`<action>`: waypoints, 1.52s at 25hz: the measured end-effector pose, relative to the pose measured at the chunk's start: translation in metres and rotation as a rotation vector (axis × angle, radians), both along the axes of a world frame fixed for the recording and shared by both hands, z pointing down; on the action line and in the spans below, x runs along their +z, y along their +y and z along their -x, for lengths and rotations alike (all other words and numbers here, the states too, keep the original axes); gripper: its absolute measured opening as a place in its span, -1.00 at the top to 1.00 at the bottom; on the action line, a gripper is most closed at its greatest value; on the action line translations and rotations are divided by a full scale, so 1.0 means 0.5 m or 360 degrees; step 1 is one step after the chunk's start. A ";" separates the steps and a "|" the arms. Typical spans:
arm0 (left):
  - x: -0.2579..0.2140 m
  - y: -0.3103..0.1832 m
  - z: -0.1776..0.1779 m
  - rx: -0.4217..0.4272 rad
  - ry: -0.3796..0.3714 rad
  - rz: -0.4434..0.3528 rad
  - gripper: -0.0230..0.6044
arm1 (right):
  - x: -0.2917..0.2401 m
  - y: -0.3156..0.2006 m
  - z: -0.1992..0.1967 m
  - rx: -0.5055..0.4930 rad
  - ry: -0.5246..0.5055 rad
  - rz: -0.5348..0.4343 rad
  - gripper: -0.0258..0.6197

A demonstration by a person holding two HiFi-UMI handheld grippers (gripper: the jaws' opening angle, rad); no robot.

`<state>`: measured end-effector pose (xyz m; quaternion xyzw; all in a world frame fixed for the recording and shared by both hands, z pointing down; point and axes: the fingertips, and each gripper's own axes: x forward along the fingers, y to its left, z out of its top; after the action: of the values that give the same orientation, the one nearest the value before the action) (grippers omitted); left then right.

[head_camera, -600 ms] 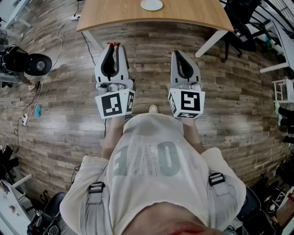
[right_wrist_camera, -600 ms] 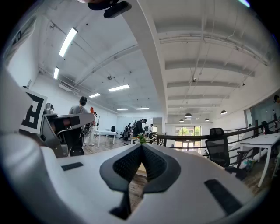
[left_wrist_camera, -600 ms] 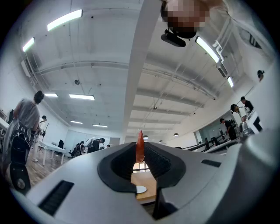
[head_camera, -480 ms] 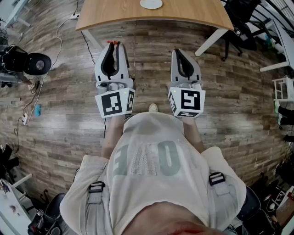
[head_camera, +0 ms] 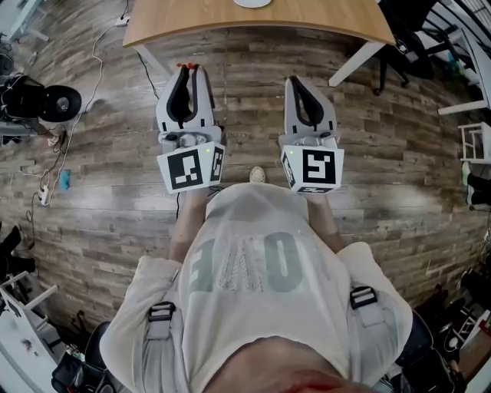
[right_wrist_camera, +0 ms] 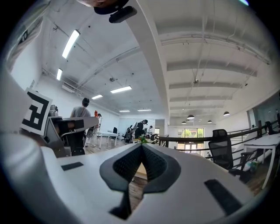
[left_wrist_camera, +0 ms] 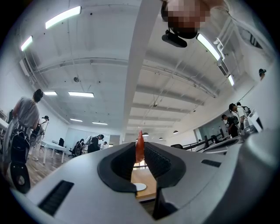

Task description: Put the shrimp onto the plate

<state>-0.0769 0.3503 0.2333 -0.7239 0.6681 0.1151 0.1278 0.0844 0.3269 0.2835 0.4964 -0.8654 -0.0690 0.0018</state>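
Closest to the camera, at the bottom middle of the head view, is the person's chest in a pale shirt (head_camera: pixel 257 284) with a strap buckle on each side. Just above it, a shoe tip (head_camera: pixel 257 175) shows on the wood-plank floor (head_camera: pixel 115 199).

Above the shirt, near the middle of the frame, the two grippers are held side by side and apart, both pointing toward the top of the picture, each with its marker cube nearest the body.

The left gripper (head_camera: pixel 189 71) sits left of centre. Its own view shows its jaws pinched on the shrimp (left_wrist_camera: pixel 139 148), a thin orange piece standing upright between the pads with its tip poking above them. In the head view the shrimp (head_camera: pixel 188 67) is a small orange spot at that gripper's tip, over the floor and short of the table.

The right gripper (head_camera: pixel 294 81) sits right of centre. In its own view the right gripper (right_wrist_camera: pixel 141 147) has its jaws closed against each other with nothing between them.

Farther off, along the top edge of the head view, lies the wooden table (head_camera: pixel 307 19) with the white plate (head_camera: pixel 253 3) cut by the frame's edge. The left gripper view shows the plate (left_wrist_camera: pixel 139 187) low between the jaws, resting on the table (left_wrist_camera: pixel 144 177). A black chair (head_camera: pixel 406 31) stands at the upper right.
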 end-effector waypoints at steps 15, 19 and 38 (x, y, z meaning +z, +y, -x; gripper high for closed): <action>0.023 -0.067 -0.024 0.0012 -0.0018 0.0047 0.72 | 0.032 -0.058 -0.055 0.0007 -0.0108 0.0118 0.86; 0.022 -0.083 -0.022 0.0015 -0.0026 0.0043 0.72 | 0.036 -0.074 -0.047 -0.0005 -0.0107 0.0122 0.86; 0.032 -0.319 0.029 0.0027 -0.0017 0.0068 0.72 | 0.037 -0.312 0.006 -0.0060 -0.0154 0.0138 0.86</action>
<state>-0.0914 0.1910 0.2491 -0.7328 0.6635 0.0980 0.1148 0.0813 0.1708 0.3020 0.4821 -0.8759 -0.0075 -0.0198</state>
